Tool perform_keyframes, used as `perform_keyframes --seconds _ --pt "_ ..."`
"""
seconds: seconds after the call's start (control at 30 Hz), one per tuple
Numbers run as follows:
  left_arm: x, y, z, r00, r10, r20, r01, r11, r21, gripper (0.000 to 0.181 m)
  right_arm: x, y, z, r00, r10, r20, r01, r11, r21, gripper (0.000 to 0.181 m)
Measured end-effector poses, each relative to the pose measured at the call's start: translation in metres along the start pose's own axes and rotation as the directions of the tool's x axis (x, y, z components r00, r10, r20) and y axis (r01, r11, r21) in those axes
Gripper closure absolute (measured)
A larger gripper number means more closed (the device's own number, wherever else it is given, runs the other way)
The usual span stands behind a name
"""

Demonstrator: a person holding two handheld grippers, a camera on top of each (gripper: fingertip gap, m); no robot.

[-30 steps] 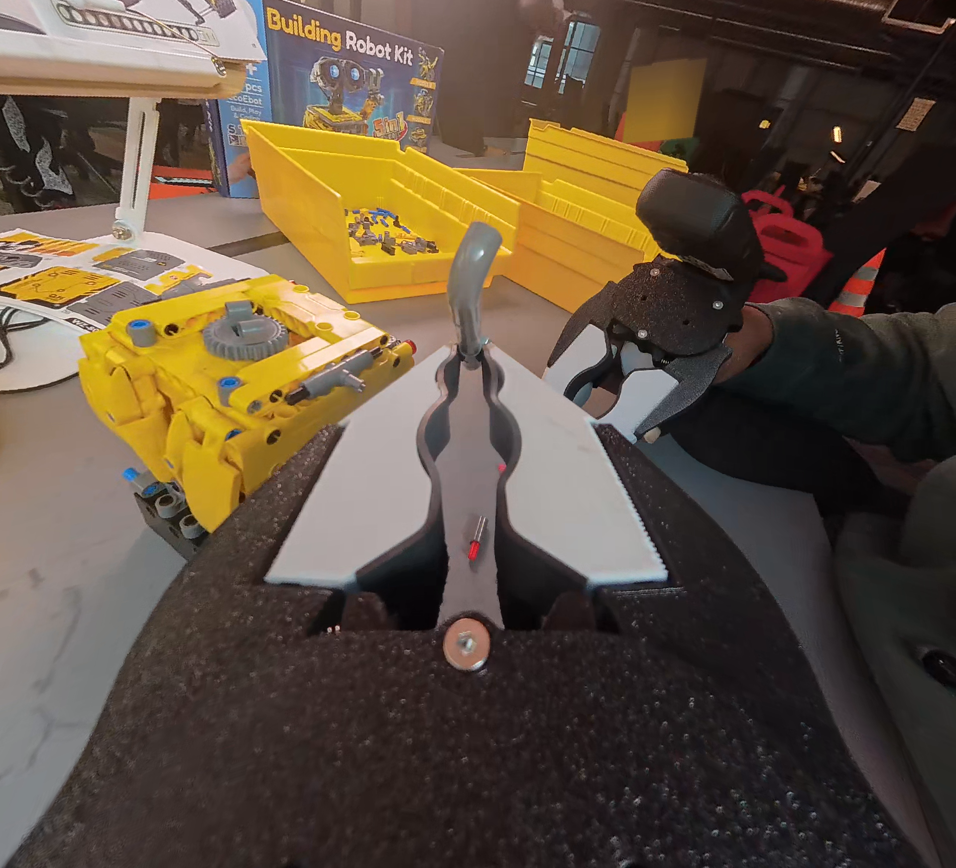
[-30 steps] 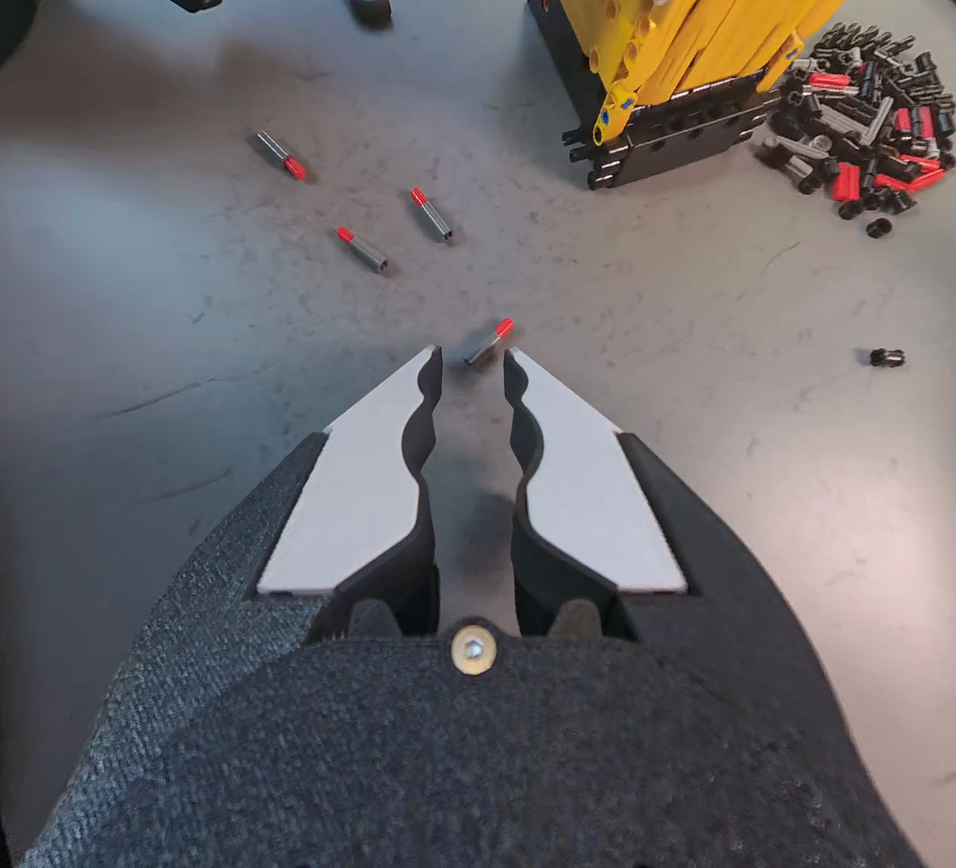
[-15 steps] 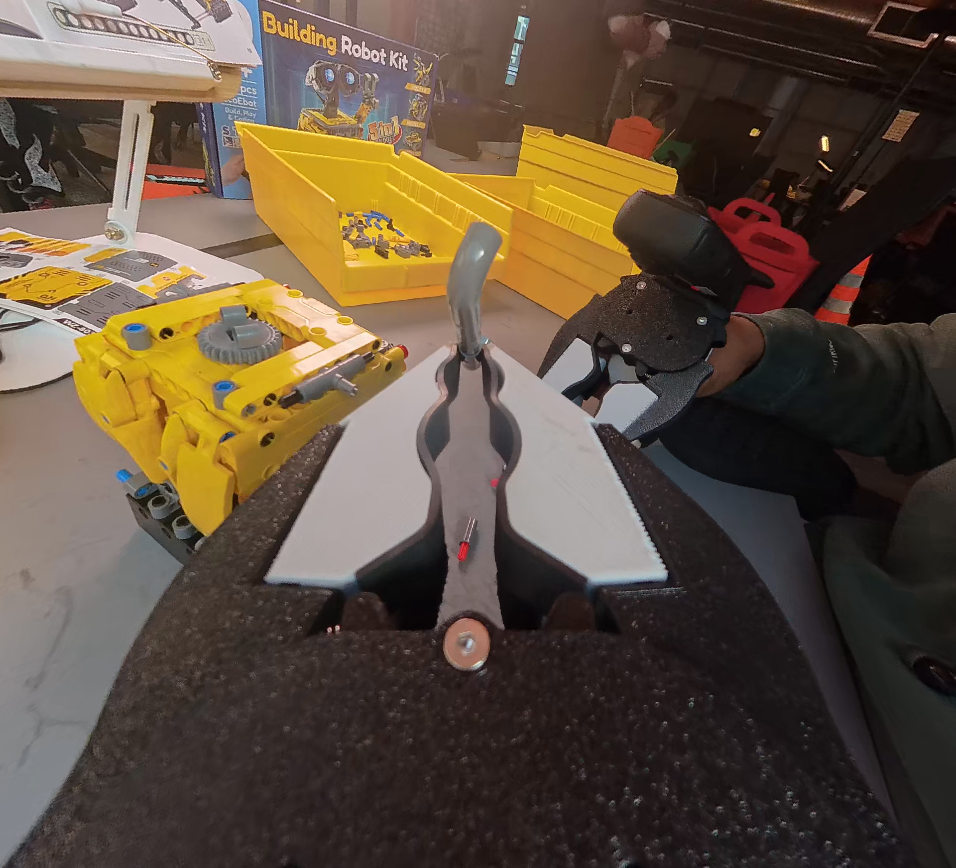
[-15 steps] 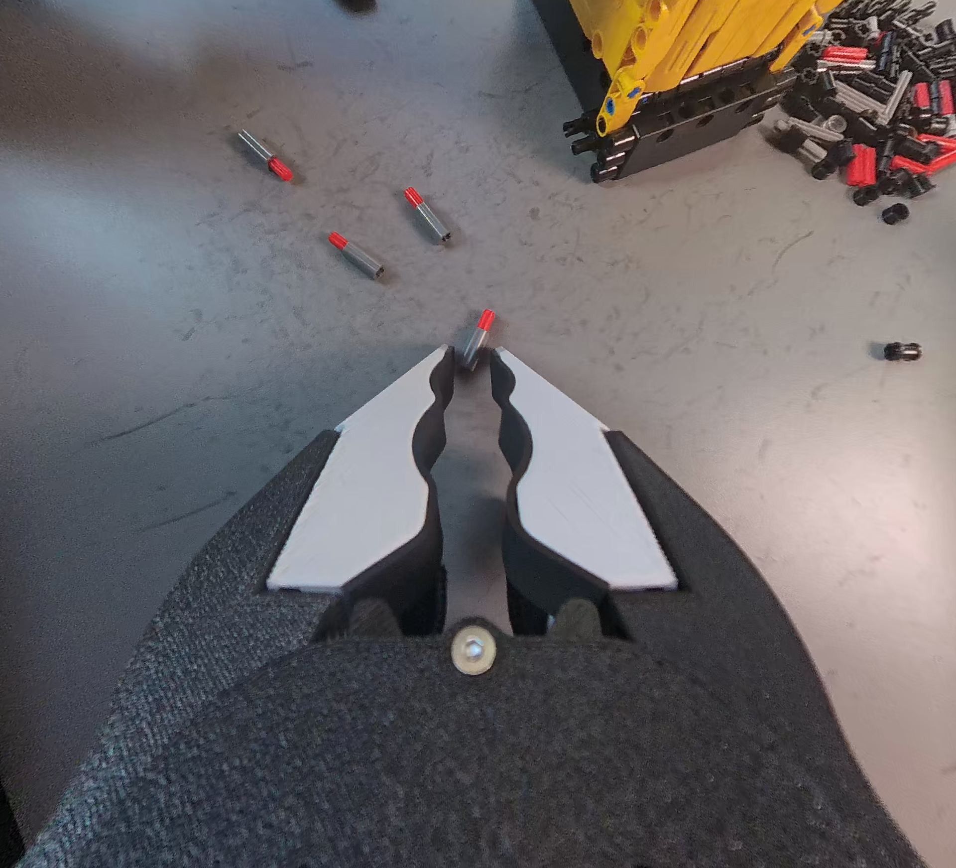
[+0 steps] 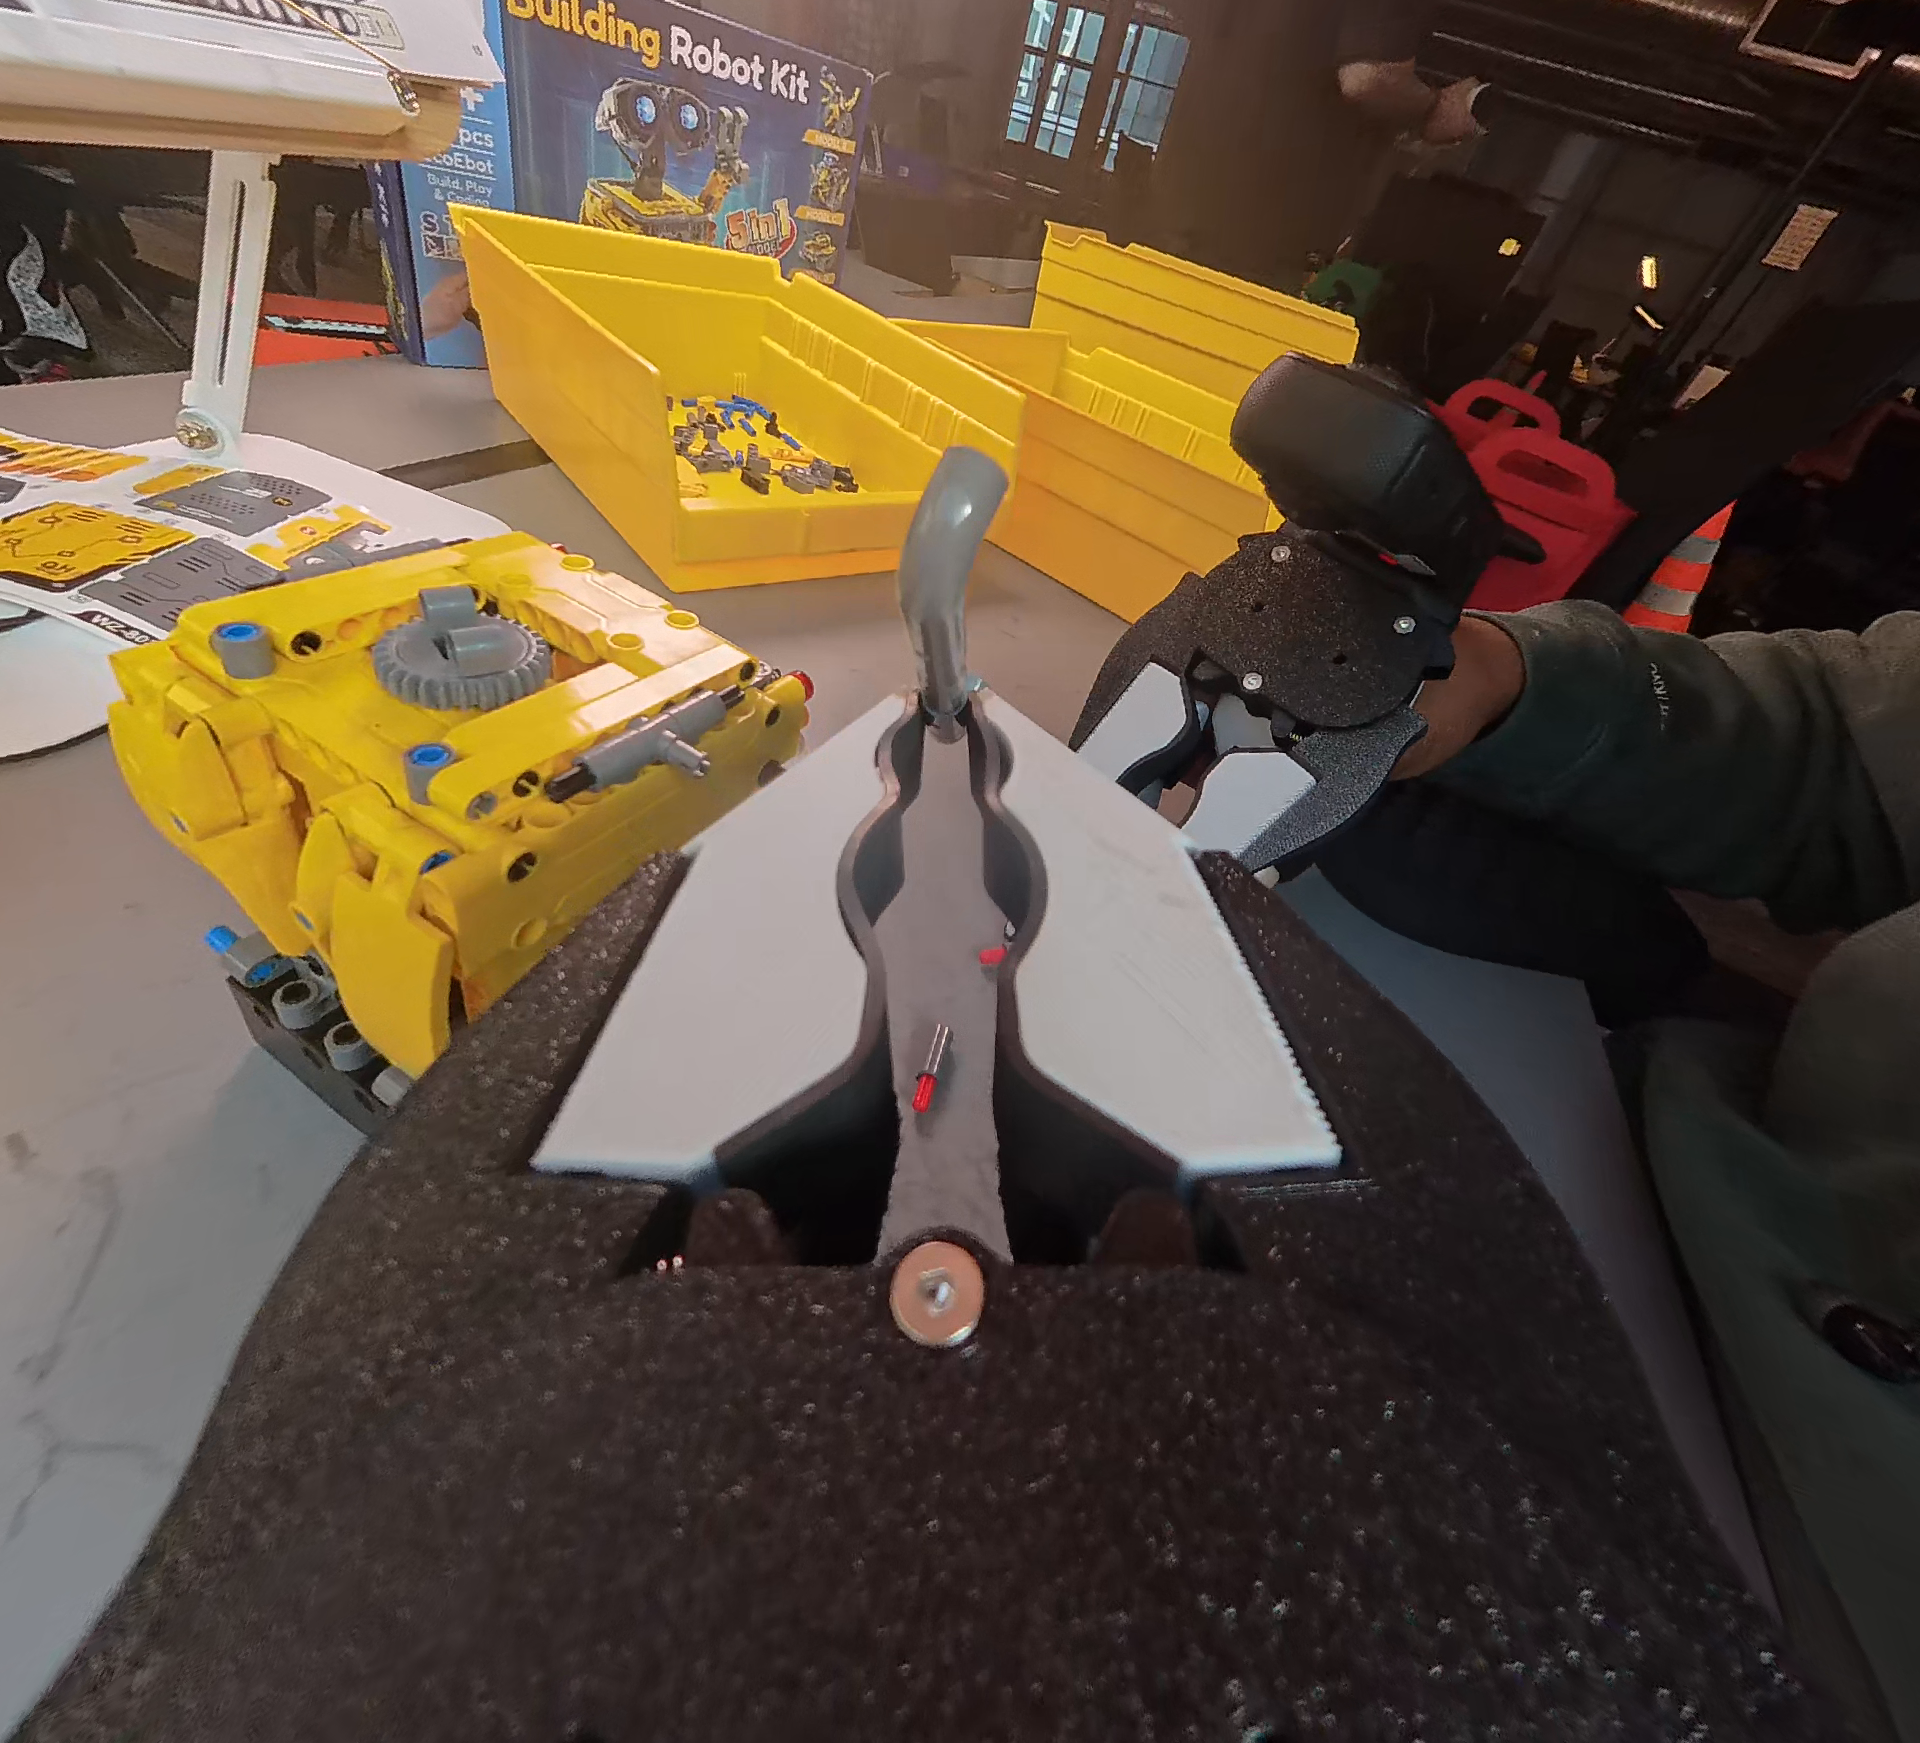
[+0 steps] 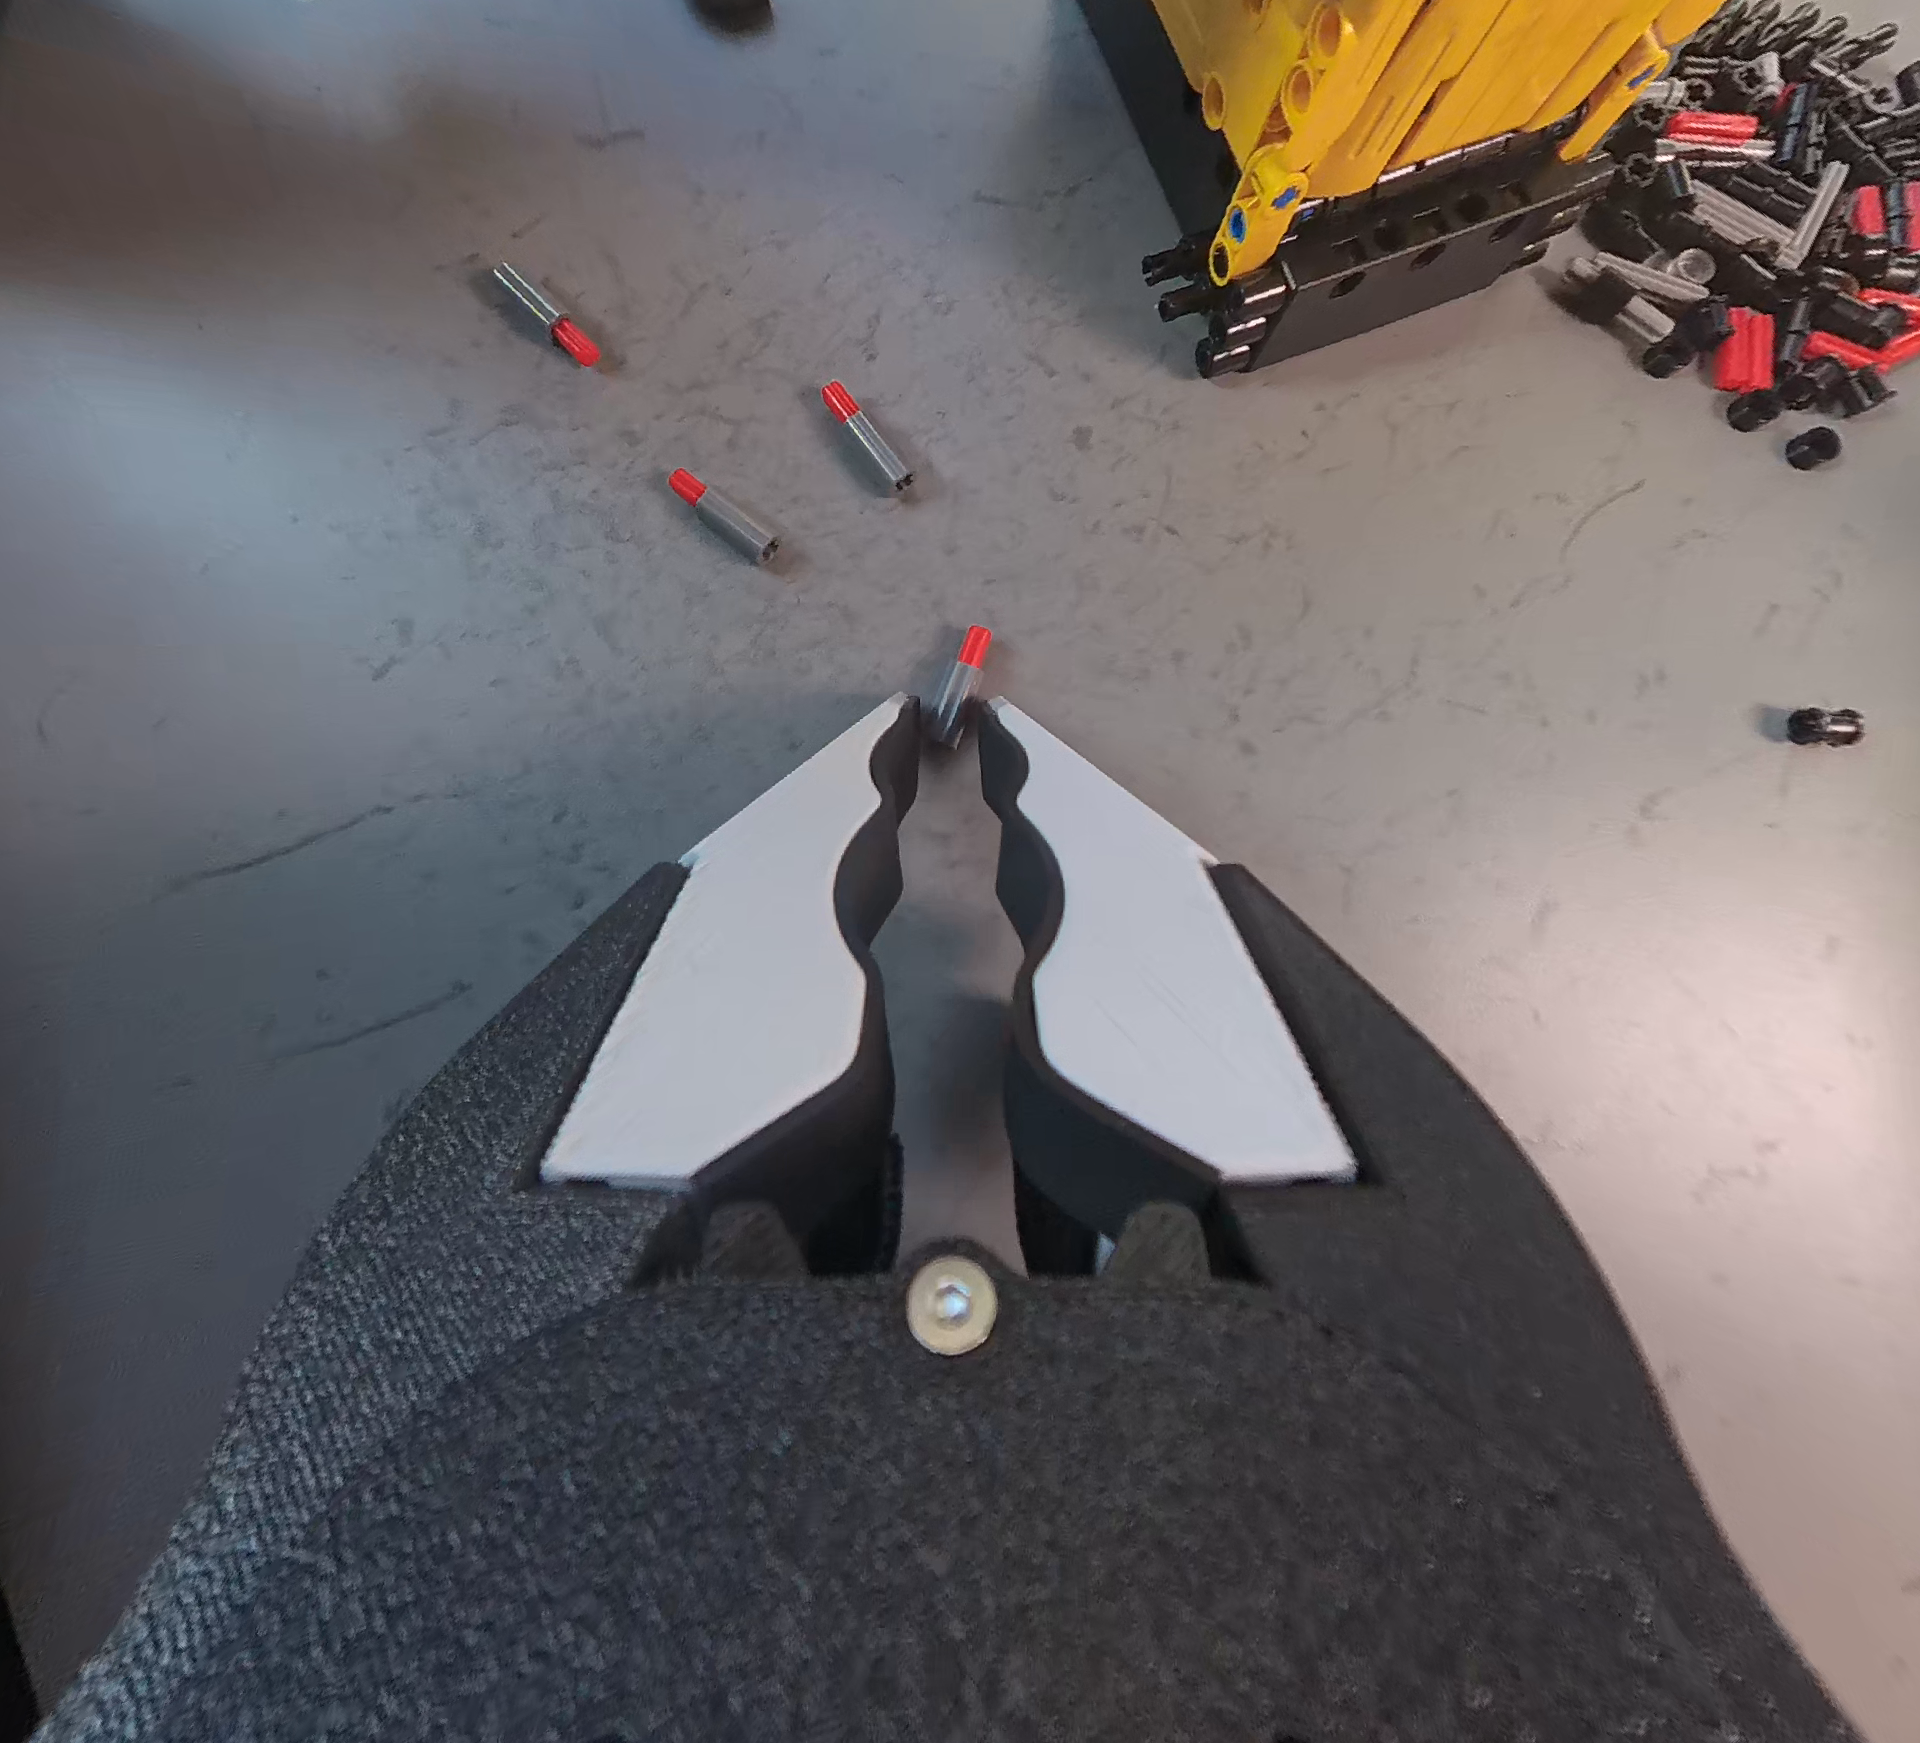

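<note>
The right gripper (image 6: 948,719) has its white, wavy-edged fingers pinched almost together on the grey end of a small red-tipped pin (image 6: 958,685), low over the scuffed grey tabletop (image 6: 1351,758). Three like pins (image 6: 868,438) lie just beyond. The left gripper (image 5: 940,706), tilted upward, has its fingers closed on the shaft of a curved grey bar (image 5: 940,571). Beside it sits a glossy yellow brick-built model (image 5: 416,758); loose black, grey and red parts (image 6: 1766,218) are heaped next to the model.
</note>
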State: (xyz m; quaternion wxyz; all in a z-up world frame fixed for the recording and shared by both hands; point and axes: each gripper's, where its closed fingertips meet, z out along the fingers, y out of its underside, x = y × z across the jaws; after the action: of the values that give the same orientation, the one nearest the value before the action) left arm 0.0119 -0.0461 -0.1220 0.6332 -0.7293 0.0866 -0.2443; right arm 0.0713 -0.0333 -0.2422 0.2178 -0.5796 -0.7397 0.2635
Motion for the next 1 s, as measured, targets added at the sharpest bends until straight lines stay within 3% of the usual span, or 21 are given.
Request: perform_keyframes --seconds 0.3,0.47,0.53,0.67,1.0 --pt "0.010 0.008 0.001 0.997 0.027 -0.078 -0.032 0.998 -0.063 0.175 -0.003 -0.006 0.000 0.993 -0.112 0.026 0.110 0.992 0.066 0.176" --pt "0.020 0.040 -0.004 0.968 0.066 -0.242 -0.127 0.961 -0.247 0.175 -0.018 -0.022 -0.020 0.962 -0.117 0.247 0.065 0.976 0.209 0.175" --pt "0.018 0.059 -0.005 0.964 0.081 -0.254 -0.167 0.926 -0.340 0.175 -0.021 -0.024 -0.024 0.946 -0.137 0.292 0.069 0.971 0.230 0.175" --pt "0.027 0.090 0.000 0.956 0.105 -0.272 -0.233 0.838 -0.494 0.175 -0.023 -0.014 -0.018 0.943 -0.148 0.298 0.096 0.978 0.183 0.175" --pt "0.033 0.115 0.013 0.955 0.148 -0.256 -0.275 0.764 -0.583 0.175 -0.030 -0.004 -0.010 0.948 -0.152 0.281 0.125 0.986 0.110 0.175"
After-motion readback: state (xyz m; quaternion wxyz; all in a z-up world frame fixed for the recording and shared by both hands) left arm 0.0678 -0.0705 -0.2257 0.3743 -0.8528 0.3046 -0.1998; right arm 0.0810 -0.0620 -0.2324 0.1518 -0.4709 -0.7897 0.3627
